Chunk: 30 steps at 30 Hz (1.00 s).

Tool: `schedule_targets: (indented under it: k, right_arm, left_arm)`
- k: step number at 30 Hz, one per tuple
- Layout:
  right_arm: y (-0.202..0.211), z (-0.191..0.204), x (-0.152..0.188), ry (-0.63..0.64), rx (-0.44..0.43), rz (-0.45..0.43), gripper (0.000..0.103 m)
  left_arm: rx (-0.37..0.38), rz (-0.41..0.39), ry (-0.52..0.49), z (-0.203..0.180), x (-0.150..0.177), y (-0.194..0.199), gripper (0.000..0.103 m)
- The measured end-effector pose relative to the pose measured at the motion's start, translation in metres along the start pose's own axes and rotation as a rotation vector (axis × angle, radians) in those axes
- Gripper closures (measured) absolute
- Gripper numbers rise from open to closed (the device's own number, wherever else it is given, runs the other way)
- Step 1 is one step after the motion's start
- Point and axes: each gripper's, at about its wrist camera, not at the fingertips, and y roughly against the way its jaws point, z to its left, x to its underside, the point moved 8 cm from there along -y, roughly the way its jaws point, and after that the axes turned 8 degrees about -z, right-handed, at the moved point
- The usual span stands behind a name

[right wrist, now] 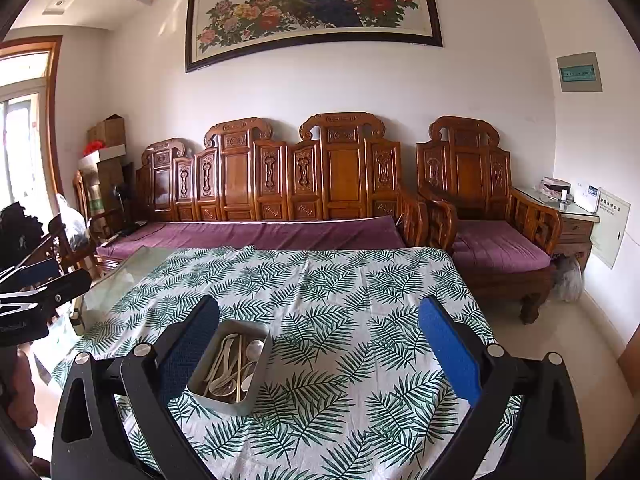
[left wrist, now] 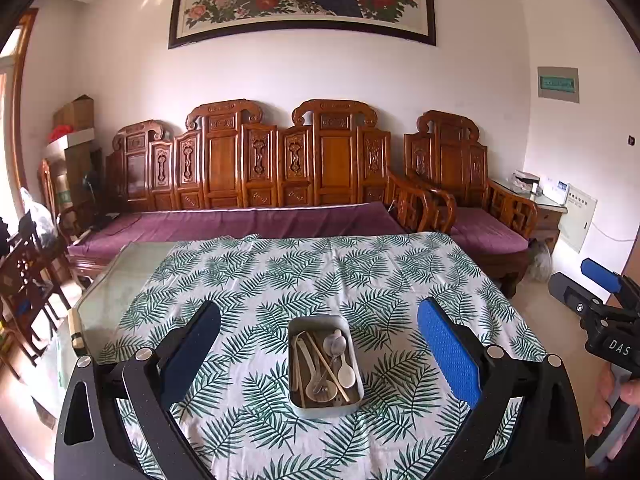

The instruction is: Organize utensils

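I have the left gripper (left wrist: 318,348) held level above the near part of the table, looking forward over it, with its two fingers spread wide and nothing between the pads; the blue pad (left wrist: 448,354) on one side and the dark one on the other frame the tin from well apart. The right gripper (right wrist: 320,354) sits in much the same pose, level and facing forward, fingers spread just as wide and holding nothing. From the left wrist camera I can see the right gripper out at 3 o'clock, off the table's edge, with a hand (left wrist: 612,404) wrapped on its grip. The metal tin (left wrist: 325,366) stands on the leaf-print tablecloth (left wrist: 360,280), dead centre between the left fingers; in the right wrist view the tin (right wrist: 230,366) lies toward 8 o'clock, just beside the dark finger, partly behind it. The tin is a rounded rectangle with its long axis running from me toward the sofa (left wrist: 248,200), so toward 12 o'clock in the left view and tipped toward 1 o'clock in the right view. Inside it lie white spoons (left wrist: 346,374), a pair of chopsticks (left wrist: 330,368) and a small metal strainer (left wrist: 335,345), all jumbled, most of them lying roughly along the tin's length; the chopsticks cross it on a slant from 11 to 5 o'clock in the left view.
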Motion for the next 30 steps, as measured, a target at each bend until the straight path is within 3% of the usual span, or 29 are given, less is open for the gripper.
schedule_targets:
  k: [30]
  right_arm:
    - [-0.0018,0.0009,0.0005,0.001,0.002,0.001,0.003]
  left_arm:
    - [0.007,-0.011,0.007,0.0000,0.0004,0.0013,0.008]
